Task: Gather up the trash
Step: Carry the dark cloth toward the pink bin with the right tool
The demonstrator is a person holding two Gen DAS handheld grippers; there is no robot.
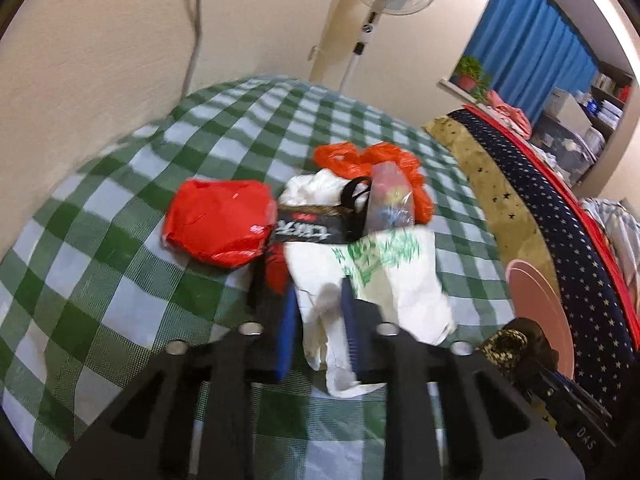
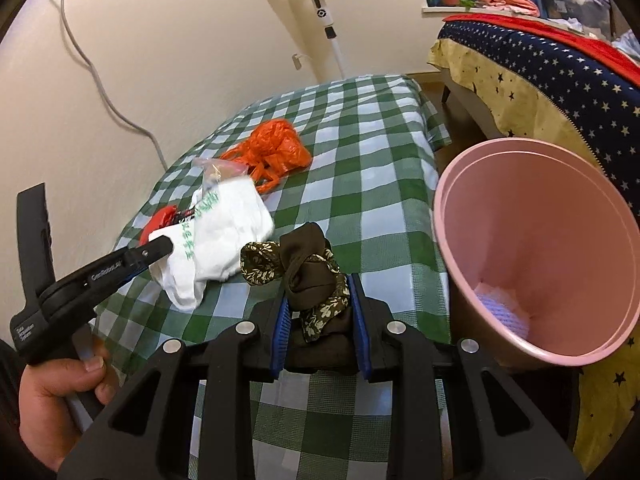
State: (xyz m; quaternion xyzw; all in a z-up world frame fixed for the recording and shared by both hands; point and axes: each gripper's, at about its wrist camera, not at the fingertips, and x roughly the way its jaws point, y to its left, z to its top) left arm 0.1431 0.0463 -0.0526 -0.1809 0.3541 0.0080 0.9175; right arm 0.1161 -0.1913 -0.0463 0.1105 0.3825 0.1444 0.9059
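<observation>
On the left of the green-checked counter (image 2: 360, 152) the pile of trash is only part cleared: a red wrapper (image 1: 218, 222) lies farthest left, a black printed packet (image 1: 308, 230) just beside it, a clear bag (image 1: 390, 196) and an orange plastic bag (image 2: 272, 152) behind. In front of these lies the white plastic bag (image 1: 376, 280) with green print, and the left gripper (image 1: 320, 300) has its blue pads drawn close on a twisted fold of it — pinching the film, as far as the blur lets one judge, with the rest of the bag trailing on the cloth. A hand (image 2: 60, 392) holds that tool low at the near-left edge. Moving right, the right gripper (image 2: 320, 304) is pressed onto a dark knotted cloth with a floral strip (image 2: 308, 276), the bundle wedged between both pads and standing up out of them, clear of the counter. Farther right, off the counter's edge and beside the star-patterned bed (image 2: 540, 68), stands the pink bin (image 2: 520, 220), tilted with its mouth toward the camera and something pale already at the bottom. The step in hand looks like carry-and-drop: the cloth bundle is lifted and near the bin but not yet over its rim. The next move likely calls for swinging the right gripper rightward across the rim before letting go, then lifting the white bag free without dragging the neighbouring wrappers off the counter.
</observation>
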